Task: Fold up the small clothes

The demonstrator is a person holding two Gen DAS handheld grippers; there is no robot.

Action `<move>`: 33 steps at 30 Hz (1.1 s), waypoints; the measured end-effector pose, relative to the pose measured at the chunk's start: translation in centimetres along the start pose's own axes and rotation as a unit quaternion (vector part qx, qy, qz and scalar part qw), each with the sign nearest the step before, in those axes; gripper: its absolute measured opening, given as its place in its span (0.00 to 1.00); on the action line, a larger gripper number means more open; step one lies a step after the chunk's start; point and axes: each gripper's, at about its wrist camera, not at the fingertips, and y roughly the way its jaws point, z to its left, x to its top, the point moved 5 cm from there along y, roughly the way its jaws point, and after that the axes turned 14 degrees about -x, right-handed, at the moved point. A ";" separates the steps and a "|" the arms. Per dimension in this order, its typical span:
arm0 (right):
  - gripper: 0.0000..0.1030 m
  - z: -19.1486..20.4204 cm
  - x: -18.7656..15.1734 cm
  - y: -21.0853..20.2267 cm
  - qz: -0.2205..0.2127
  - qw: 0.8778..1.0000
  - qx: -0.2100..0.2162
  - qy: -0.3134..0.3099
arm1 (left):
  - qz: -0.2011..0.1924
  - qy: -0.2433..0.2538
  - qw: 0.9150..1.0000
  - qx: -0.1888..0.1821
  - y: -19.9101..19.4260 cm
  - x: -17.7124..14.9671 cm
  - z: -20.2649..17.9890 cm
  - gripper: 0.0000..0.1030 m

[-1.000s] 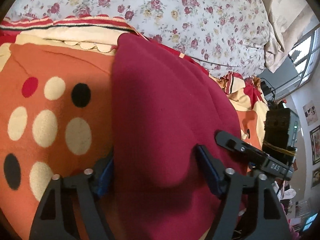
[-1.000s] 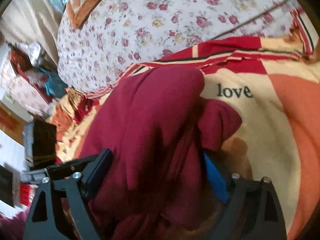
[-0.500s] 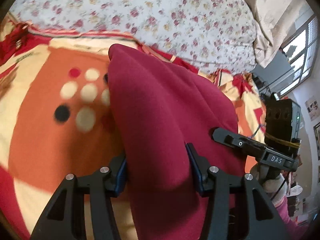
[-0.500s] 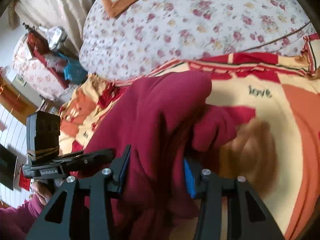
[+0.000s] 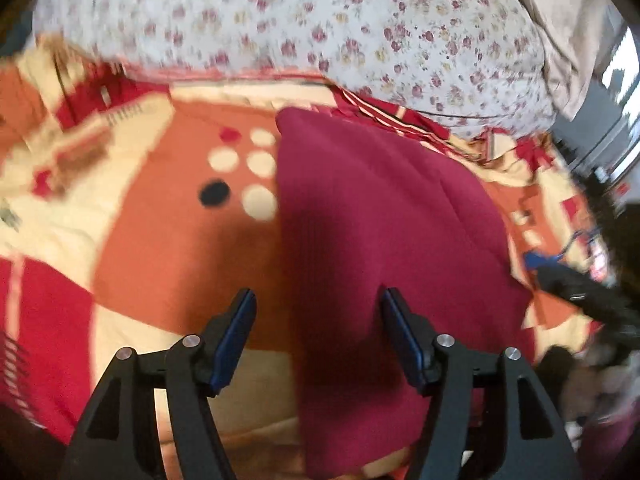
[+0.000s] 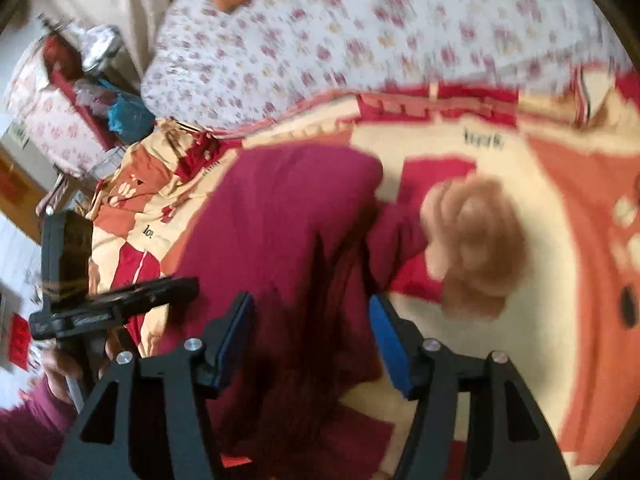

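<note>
A maroon garment [image 5: 380, 200] lies folded lengthwise on the patterned blanket [image 5: 160, 248]. My left gripper [image 5: 319, 296] hovers over its near end with the jaws opening. The garment's left edge runs between the blue pads, and neither pad presses on it. In the right wrist view the garment [image 6: 280, 208] shows a sleeve bunched at its right side. My right gripper [image 6: 311, 300] straddles a dark fold of it, jaws opening, pads clear of the cloth. Each gripper also shows in the other's view: the right gripper [image 5: 580, 288] and the left gripper [image 6: 120, 304].
A floral quilt [image 5: 360, 32] is heaped behind the garment. The blanket has cream and black dots [image 5: 256, 168] to the left and a blurred brown print [image 6: 472, 240] to the right. A person's maroon sleeve [image 6: 24, 432] and cluttered furniture [image 6: 80, 92] lie off the bed's edge.
Both grippers narrowed on the garment half a second ago, then widened and pulled back and up. The garment now lies lower and flatter on the blanket.
</note>
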 end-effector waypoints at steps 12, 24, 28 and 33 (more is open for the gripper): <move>0.54 6.1 -2.3 1.3 -0.010 0.990 -0.021 -0.136 | -0.024 0.035 0.998 0.054 0.8 -0.7 -1.0 0.43; 0.42 4.9 -4.1 2.1 0.001 0.991 -0.050 -0.123 | -0.025 0.044 0.997 0.062 1.0 -1.2 -1.7 0.43; 0.42 5.7 -3.1 -0.2 -0.016 0.993 -0.030 -0.110 | -0.030 0.042 0.996 0.066 1.0 -1.3 -1.7 0.43; 0.47 5.0 0.1 -0.4 -0.045 0.992 -0.065 -0.094 | -0.037 0.039 0.996 0.073 0.7 -1.4 -1.8 0.43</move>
